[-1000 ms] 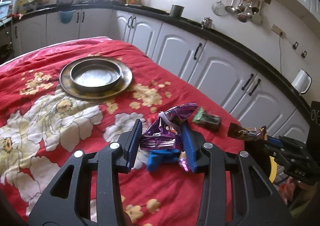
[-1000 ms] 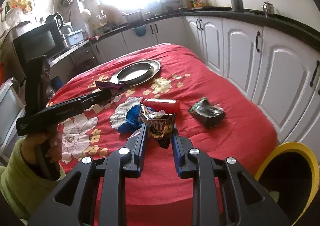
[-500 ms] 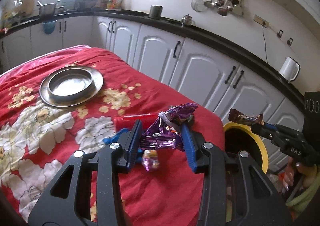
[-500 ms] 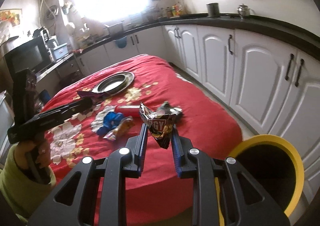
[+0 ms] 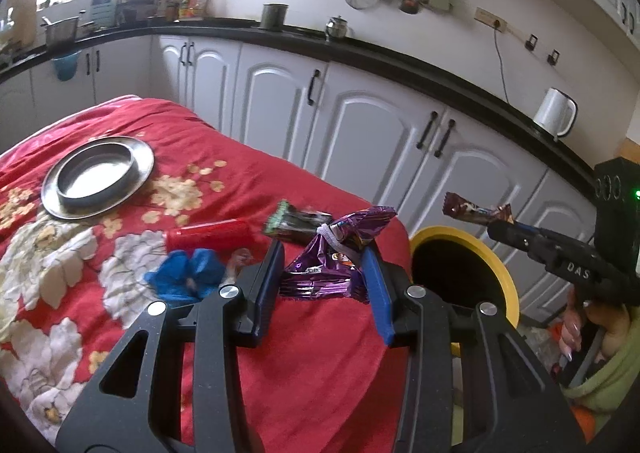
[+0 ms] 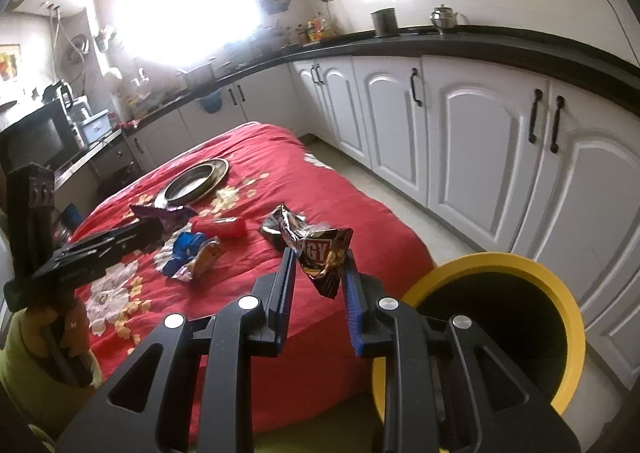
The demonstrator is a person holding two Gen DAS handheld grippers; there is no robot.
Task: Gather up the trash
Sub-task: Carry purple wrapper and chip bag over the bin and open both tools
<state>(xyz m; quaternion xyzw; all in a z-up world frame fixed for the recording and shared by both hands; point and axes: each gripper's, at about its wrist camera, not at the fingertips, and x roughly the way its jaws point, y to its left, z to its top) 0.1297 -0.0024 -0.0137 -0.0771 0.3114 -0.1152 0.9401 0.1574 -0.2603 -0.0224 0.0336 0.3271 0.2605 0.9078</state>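
1. At the far left of the red flowered counter sat a steel plate, well apart from the litter.
2. Nearer the middle lay the trash not yet collected: a blue wrapper, a red tube just behind it, and a dark green-edged packet to its right.
3. The left tool was pinching a crumpled purple wrapper between its blue pads, lifted off the cloth near the counter's right edge.
4. To the right of that edge, on the floor, stood the yellow-rimmed bin, its mouth dark and open.
5. Farthest right, the right tool was pressed together on a brown snack packet; in the left wrist view the packet appeared above and beyond the bin, while in the right wrist view the bin lay low and to the right of the packet.
6. A hand in a green sleeve gripped that tool's handle.
7. Judged step: carrying two pieces of trash to the bin, both in the air, neither released.
8. Judged next move: bring each wrapper squarely over the bin's mouth, then spread the pads so it drops inside. The light foil could cling to a pad or drift past the rim, so the release should come low over the opening.
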